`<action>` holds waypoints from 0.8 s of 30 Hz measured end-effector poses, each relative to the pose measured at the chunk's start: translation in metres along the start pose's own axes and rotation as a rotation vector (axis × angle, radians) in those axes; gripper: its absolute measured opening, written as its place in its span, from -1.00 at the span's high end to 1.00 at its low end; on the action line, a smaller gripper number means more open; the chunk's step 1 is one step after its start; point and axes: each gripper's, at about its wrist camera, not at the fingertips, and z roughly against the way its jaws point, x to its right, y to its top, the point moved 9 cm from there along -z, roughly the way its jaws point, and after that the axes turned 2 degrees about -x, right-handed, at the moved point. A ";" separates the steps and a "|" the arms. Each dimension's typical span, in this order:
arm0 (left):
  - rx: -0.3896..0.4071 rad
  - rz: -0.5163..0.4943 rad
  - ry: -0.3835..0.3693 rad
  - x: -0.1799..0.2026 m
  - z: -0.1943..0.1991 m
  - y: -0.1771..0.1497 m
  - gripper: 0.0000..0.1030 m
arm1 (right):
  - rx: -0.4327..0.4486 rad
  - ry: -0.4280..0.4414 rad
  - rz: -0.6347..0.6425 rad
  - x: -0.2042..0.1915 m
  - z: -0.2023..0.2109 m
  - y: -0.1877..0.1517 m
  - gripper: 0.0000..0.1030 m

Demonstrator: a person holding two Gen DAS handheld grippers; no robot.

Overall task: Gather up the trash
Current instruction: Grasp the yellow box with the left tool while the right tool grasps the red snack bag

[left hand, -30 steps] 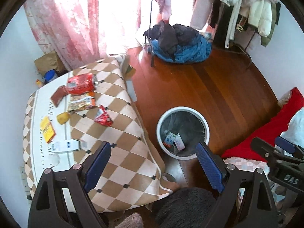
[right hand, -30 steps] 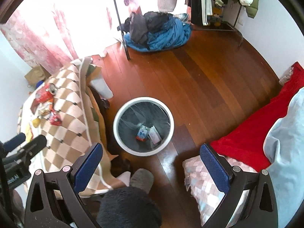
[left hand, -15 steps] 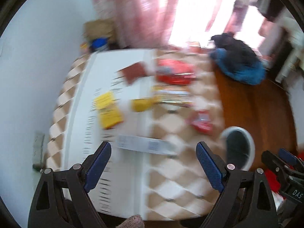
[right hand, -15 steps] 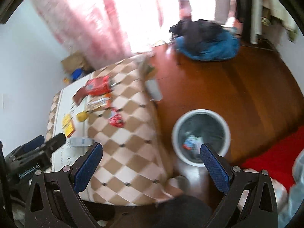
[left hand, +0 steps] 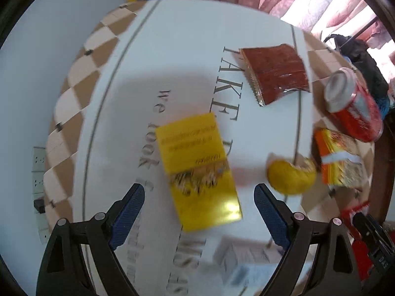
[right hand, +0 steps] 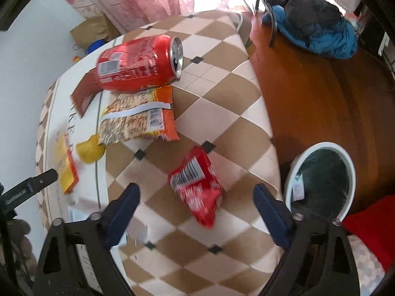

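Litter on surface: yellow packet (left hand: 198,170) mid-surface beneath left hand-held gripper (left hand: 199,215), red wrapper (right hand: 196,192) toward bin-side edge beneath right hand-held gripper (right hand: 196,218), both jaws apart, right just narrowing, empty, poised for pickup; bin (right hand: 321,148) alongside.

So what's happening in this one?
A person holding two grippers is clearing litter off a checked tablecloth. The left gripper hangs open over a yellow packet. The right gripper is over a red wrapper; its jaws have just been closing but do not touch it. A red can, other wrappers and a yellow scrap remain. The white bin waits beside the table.
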 end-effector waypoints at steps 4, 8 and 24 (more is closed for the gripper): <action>0.013 -0.016 0.004 0.004 -0.006 0.004 -0.14 | -0.023 0.001 -0.011 -0.004 -0.016 0.008 -0.45; 0.052 -0.116 0.041 0.009 -0.001 -0.003 -0.13 | -0.040 0.022 -0.010 -0.009 -0.022 0.007 -0.02; 0.036 -0.149 -0.023 -0.019 -0.009 -0.018 -0.09 | -0.086 0.061 0.004 -0.023 -0.028 -0.016 0.21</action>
